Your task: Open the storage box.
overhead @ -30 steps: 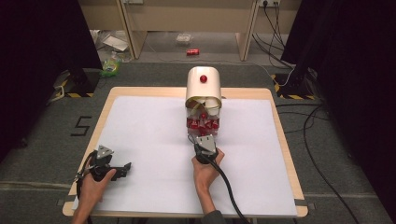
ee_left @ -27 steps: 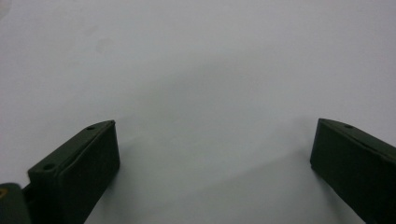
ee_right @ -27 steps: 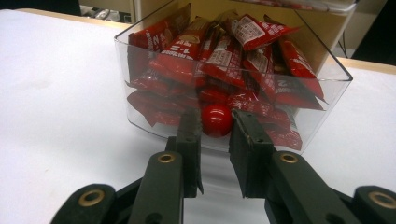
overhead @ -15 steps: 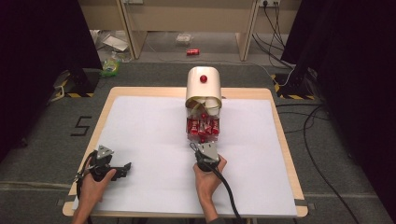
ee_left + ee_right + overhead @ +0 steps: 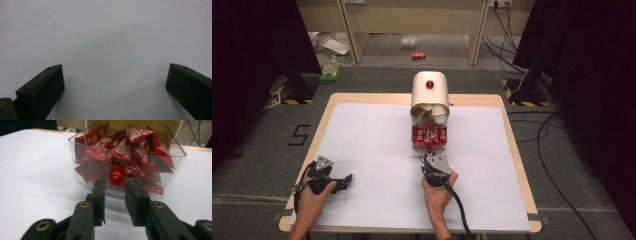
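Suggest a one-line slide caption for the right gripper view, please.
Right gripper open before the red knob of a clear drawer full of red packets.

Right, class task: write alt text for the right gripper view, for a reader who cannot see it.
A clear plastic drawer packed with red snack packets sits on a white table, a round red knob on its front. The right hand-held gripper points at that knob, its two black jaws slightly apart on either side just below it, not closed on it.

Grey carpet floor [image 5: 257, 150], black curtains [image 5: 254, 40] at both sides, wooden furniture [image 5: 412, 17] behind
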The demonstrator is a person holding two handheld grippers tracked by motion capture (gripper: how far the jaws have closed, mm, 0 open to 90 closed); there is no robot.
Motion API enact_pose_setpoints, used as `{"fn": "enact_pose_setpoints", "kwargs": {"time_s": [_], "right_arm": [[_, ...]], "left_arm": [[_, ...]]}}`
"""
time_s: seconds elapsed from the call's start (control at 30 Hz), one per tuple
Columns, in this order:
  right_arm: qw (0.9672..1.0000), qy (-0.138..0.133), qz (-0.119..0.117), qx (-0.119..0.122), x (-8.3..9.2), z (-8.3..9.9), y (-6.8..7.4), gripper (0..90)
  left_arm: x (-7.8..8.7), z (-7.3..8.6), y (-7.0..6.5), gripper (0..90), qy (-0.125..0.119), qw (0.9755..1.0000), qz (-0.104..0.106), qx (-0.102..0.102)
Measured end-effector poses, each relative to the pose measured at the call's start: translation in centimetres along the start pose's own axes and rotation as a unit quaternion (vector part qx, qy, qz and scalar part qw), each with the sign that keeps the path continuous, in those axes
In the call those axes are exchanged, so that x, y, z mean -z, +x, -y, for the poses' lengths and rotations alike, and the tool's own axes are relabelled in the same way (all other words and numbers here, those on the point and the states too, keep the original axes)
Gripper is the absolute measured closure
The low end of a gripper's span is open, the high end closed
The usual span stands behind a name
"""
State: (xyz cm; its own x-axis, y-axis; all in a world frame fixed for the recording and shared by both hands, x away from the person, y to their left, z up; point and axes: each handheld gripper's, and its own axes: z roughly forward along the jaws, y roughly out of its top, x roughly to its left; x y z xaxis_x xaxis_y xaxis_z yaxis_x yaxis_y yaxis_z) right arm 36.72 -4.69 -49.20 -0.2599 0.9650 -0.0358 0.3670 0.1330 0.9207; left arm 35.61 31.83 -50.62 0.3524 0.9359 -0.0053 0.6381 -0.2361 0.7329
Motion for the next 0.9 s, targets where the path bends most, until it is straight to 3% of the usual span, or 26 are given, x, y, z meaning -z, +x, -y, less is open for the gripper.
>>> {"fn": "enact_pose_setpoints", "kwargs": {"time_s": [0.07,0.1,0.27,0.5,0.53,0.57,0.6,0.73,0.9], "right_arm": [[0.9999,-0.007,-0.006,-0.004,0.1,0.0,-0.2,66.3],[0.9996,-0.016,-0.021,-0.007,0.2,-0.1,-0.4,64.7],[0.9987,-0.015,-0.046,0.018,0.9,-1.4,-1.8,61.4],[0.9968,-0.012,-0.069,0.038,1.4,-2.6,-2.6,56.3],[0.995,-0.007,-0.086,0.051,1.4,-3.2,-2.7,55.1],[0.995,-0.007,-0.086,0.051,1.4,-3.2,-2.7,55.1],[0.9938,-0.011,-0.087,0.067,1.6,-3.7,-2.7,54.9],[0.9903,-0.01,-0.115,0.077,1.6,-5.0,-2.8,54.1],[0.9873,0.003,-0.127,0.095,1.0,-5.7,-2.9,52.9]], "left_arm": [[0.0,0.0,0.0,1.2,0.0,1.0,0.0,0.0],[0.0,0.0,0.0,1.2,0.0,1.0,0.0,-0.001],[0.0,0.0,0.0,1.2,0.0,1.0,0.0,0.0],[0.0,0.0,0.0,1.2,0.0,1.0,0.0,0.0],[0.0,0.0,0.0,1.2,0.0,1.0,0.0,0.0],[0.0,0.0,0.0,1.2,0.0,1.0,0.0,0.0],[0.0,0.0,0.0,1.2,0.0,1.0,0.0,0.0],[0.0,0.0,0.0,1.2,0.0,1.0,0.0,0.001],[0.0,0.0,0.0,1.2,0.0,1.0,0.0,0.001]]}}
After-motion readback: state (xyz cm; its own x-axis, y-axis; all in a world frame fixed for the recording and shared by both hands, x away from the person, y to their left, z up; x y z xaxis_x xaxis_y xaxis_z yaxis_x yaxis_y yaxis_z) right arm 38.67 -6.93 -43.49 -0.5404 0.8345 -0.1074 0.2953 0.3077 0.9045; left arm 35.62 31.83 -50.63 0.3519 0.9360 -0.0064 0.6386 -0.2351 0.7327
